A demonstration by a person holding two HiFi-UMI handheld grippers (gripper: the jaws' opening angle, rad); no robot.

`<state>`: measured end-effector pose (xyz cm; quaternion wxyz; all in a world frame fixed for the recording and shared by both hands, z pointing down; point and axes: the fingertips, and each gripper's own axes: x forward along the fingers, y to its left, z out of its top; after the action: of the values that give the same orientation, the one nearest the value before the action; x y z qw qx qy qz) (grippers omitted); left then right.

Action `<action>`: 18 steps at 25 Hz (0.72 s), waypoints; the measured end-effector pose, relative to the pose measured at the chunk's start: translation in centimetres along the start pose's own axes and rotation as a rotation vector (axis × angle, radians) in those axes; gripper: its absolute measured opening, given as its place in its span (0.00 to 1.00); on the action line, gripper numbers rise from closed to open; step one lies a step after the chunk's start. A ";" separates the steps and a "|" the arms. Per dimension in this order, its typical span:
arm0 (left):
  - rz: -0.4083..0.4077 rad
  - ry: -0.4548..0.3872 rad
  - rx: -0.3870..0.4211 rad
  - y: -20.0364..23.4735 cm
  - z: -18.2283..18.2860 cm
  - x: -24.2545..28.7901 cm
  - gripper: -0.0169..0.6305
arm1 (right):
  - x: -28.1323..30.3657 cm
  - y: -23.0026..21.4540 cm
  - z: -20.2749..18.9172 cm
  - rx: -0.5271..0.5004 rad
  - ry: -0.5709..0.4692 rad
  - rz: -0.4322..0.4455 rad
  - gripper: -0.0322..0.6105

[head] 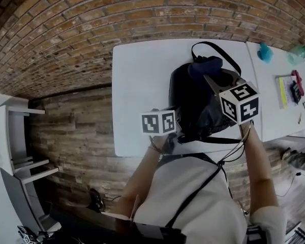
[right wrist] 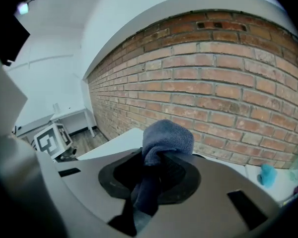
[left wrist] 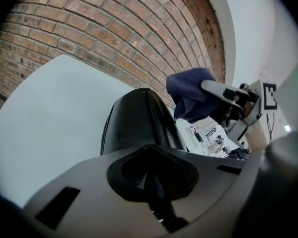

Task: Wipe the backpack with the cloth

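One black backpack lies on the white tabletop, its strap loop pointing toward the brick wall. The right gripper is pinching a bunched-up blue cloth at the backpack's far end. The left gripper has its jaws pressed together right at the backpack's near edge. Can't tell if it's actually grabbing fabric.

a black backpack lay on the white table before a brick wall. the right gripper held a dark blue cloth against the far end of the backpack, and the left gripper was at its near left edge.
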<state>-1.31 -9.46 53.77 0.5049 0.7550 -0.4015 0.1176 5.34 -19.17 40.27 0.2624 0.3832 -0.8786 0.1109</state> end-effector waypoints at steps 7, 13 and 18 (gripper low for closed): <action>-0.013 0.012 0.001 -0.1 0.0 0.1 0.03 | 7.1 -2.4 1.2 -0.039 0.027 -0.087 0.16; -0.031 0.019 -0.012 -0.1 0.0 0.2 0.03 | 10.6 -3.0 -2.2 -0.022 0.164 -0.095 0.17; -0.040 0.015 -0.027 0.1 0.1 0.3 0.03 | 10.5 -2.4 -3.0 -0.017 0.188 -0.060 0.16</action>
<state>-1.15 -9.69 53.98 0.5205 0.7551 -0.3838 0.1078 2.30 -26.10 48.52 0.3502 0.3949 -0.8392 0.1310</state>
